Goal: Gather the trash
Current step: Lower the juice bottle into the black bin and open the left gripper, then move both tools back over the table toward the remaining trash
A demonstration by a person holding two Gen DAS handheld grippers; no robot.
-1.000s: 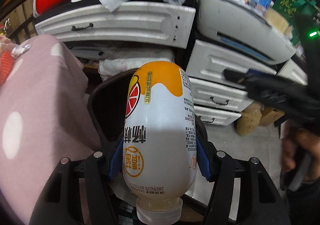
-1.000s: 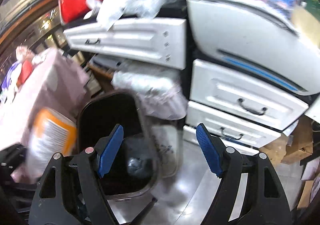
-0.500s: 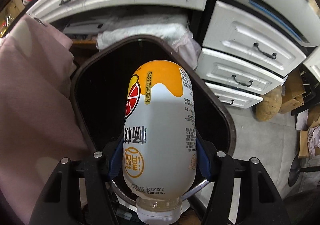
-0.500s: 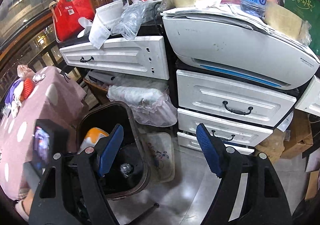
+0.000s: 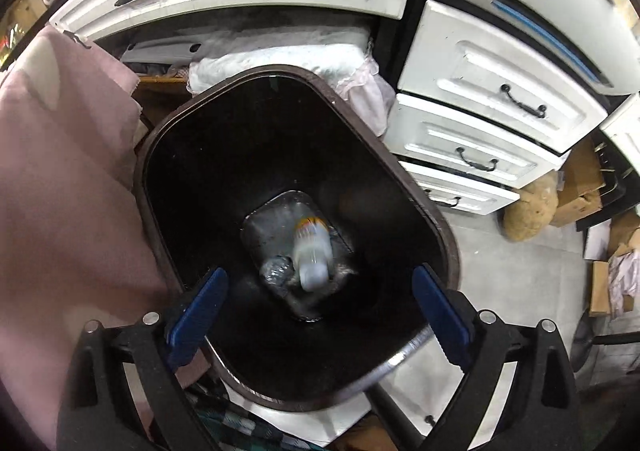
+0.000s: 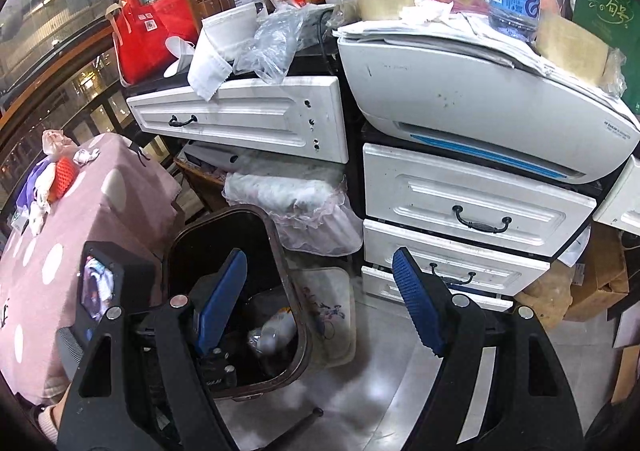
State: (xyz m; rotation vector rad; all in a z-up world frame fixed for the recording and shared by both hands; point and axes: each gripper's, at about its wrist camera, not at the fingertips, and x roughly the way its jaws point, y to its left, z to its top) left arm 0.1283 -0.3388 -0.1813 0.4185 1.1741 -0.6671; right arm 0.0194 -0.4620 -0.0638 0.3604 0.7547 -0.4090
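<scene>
The white and orange drink bottle (image 5: 311, 251) lies blurred at the bottom of the dark brown trash bin (image 5: 420, 195), beside a crumpled clear plastic piece (image 5: 276, 271). My left gripper (image 5: 318, 311) is open and empty right above the bin's mouth. In the right wrist view the bin (image 6: 298, 315) stands on the floor at lower left with the bottle (image 6: 276, 331) inside. My right gripper (image 6: 320, 303) is open and empty, above the bin's right rim.
A pink polka-dot covered table (image 6: 100, 203) with more trash on it stands left of the bin. White drawers (image 6: 472, 211) and a printer (image 6: 480, 107) stand behind and to the right. Cardboard boxes (image 6: 596, 279) sit on the grey floor at right.
My left gripper opened and let go of the bottle, which dropped into the bin. The right gripper stayed open and hardly moved.
</scene>
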